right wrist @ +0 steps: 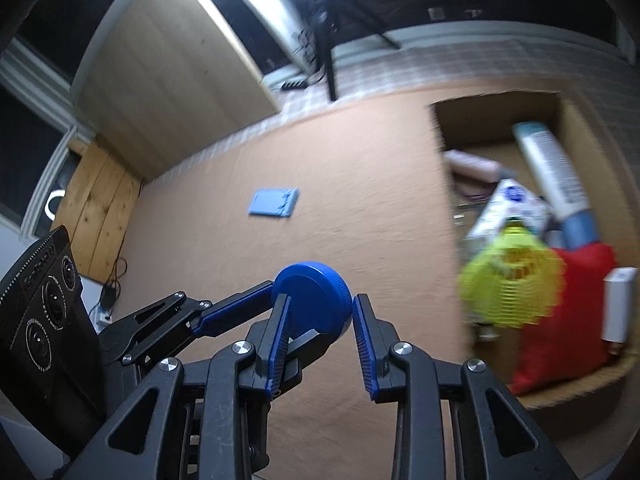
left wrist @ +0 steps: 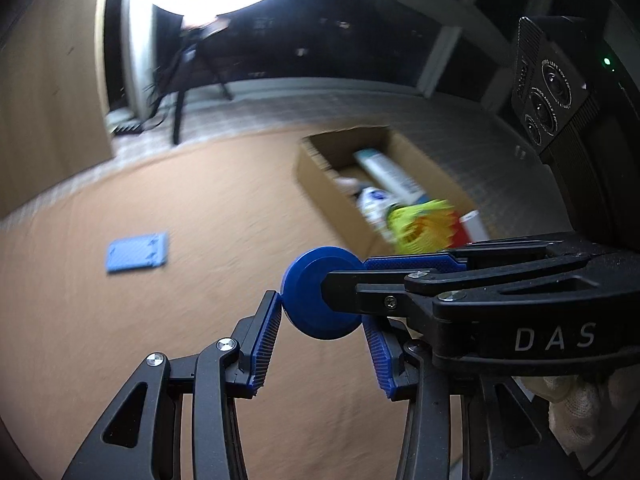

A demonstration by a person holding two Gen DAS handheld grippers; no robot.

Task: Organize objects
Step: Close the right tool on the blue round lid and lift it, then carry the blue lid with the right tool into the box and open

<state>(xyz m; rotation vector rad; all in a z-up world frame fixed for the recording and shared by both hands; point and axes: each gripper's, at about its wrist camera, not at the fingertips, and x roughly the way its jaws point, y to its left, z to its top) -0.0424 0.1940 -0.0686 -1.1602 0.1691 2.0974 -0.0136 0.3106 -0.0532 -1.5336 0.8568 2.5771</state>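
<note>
although most of the things already lie in the cardboard box (right wrist: 496, 120), the tidying is not finished: a blue round lid (left wrist: 320, 296) is off the desk (left wrist: 200, 208), carried in the air between both tools, and a pale blue flat card (left wrist: 138, 252) lies alone on the brown surface, well apart from the box. inside the box i can make out a white tube (right wrist: 548, 168), a white carton (right wrist: 508, 204), a yellow-green mesh thing (right wrist: 508, 284), a red pouch (right wrist: 568, 320) and a small white block (right wrist: 618, 304); blur hides their finer detail.

the left tool (left wrist: 320, 336) has its blue pads on opposite sides of the lid's rim and grips it there. the right tool (right wrist: 320, 320) looks clamped across the lid's two flat faces, one finger crossing the front face in the left view. so both tools hold the same lid, short of the box. by my reckoning the lid has to go into the box, then the card.

the left view shows the right tool from the side, its finger over the lid's face, and a gloved hand (left wrist: 576, 408) under it. the right view looks deeper into the box, showing the red pouch and the block plainly, and shows the lid's ribbed edge.
</note>
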